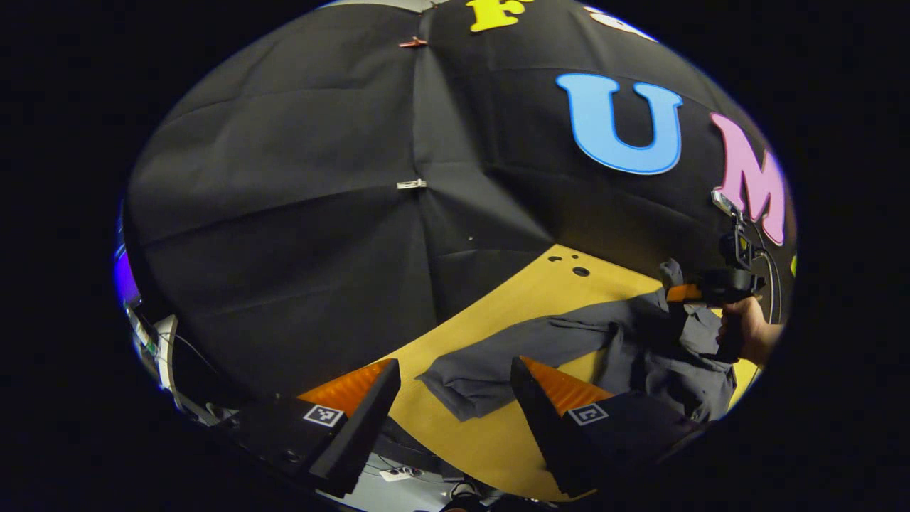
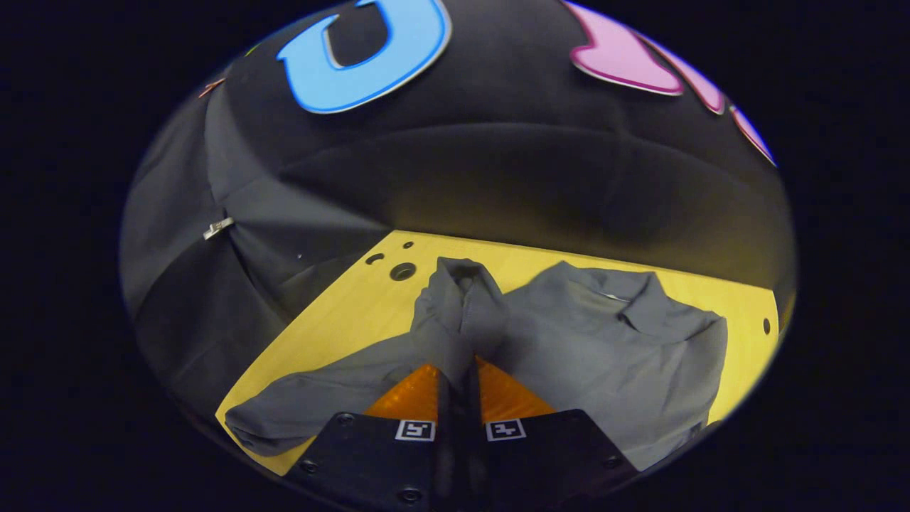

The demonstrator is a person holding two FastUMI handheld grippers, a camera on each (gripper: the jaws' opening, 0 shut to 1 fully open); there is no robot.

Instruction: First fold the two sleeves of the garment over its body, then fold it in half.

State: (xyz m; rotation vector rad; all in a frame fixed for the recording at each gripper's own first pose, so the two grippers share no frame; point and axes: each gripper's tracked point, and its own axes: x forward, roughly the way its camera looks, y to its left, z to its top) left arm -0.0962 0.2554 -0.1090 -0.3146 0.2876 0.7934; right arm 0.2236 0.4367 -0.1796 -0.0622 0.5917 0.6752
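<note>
A dark grey long-sleeved garment (image 1: 661, 355) lies rumpled on the yellow table (image 1: 498, 299). One sleeve (image 1: 498, 359) stretches out flat toward me, and its cuff end lies just beyond my left gripper (image 1: 455, 364), which is open and holds nothing. Farther right, a hand (image 1: 746, 331) holds my right gripper (image 1: 675, 293). In the right gripper view, the right gripper (image 2: 458, 366) is shut on the other sleeve (image 2: 458, 306), whose cuff stands up above the fingers. The body with its collar (image 2: 625, 302) lies to the right, and the flat sleeve (image 2: 306, 398) runs to the lower left.
Small round holes (image 1: 581, 271) pierce the table near its far corner (image 2: 402, 271). The black cloth wall rises close behind the table. The table's near edge (image 1: 455, 462) runs under my left gripper, with cables and white parts below it.
</note>
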